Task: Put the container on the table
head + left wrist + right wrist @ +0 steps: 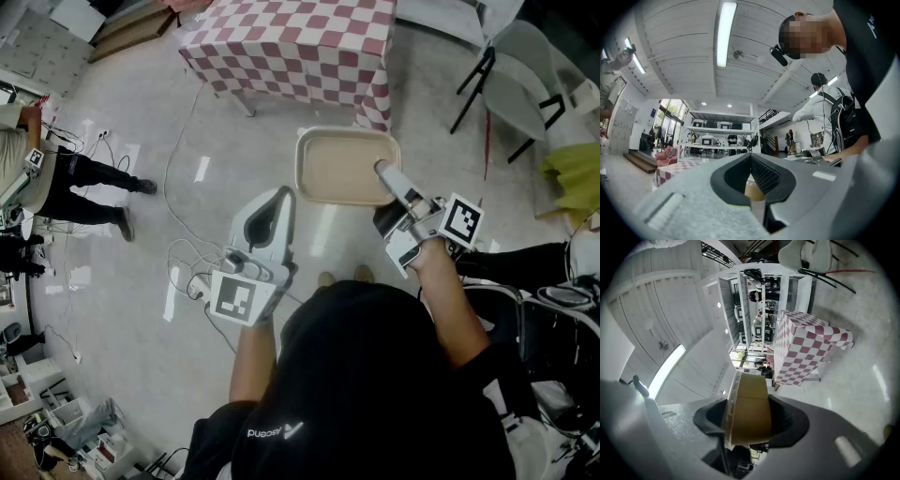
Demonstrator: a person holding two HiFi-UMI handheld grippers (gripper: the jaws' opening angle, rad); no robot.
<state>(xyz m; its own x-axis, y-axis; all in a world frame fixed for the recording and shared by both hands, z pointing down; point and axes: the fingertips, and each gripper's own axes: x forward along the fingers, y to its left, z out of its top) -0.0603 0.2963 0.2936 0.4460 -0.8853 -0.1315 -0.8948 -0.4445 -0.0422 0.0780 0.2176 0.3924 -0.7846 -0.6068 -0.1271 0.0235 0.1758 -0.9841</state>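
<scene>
A shallow beige container (342, 167) hangs in the air over the floor, short of the table with the red-and-white checked cloth (292, 45). My right gripper (386, 174) is shut on its right rim. In the right gripper view the container's brown wall (749, 408) fills the space between the jaws, and the checked table (811, 350) stands further off. My left gripper (279, 202) is just left of the container, jaw tips together and nothing clamped. In the left gripper view a tan sliver of the container (754, 192) shows through the gap behind the left gripper's (750, 157) tips.
Grey chairs (525, 75) stand to the right of the table. Loose cables (192, 267) lie on the pale floor under my left hand. A person (66, 173) stands at the far left. A yellow-green thing (574, 178) sits at the right edge.
</scene>
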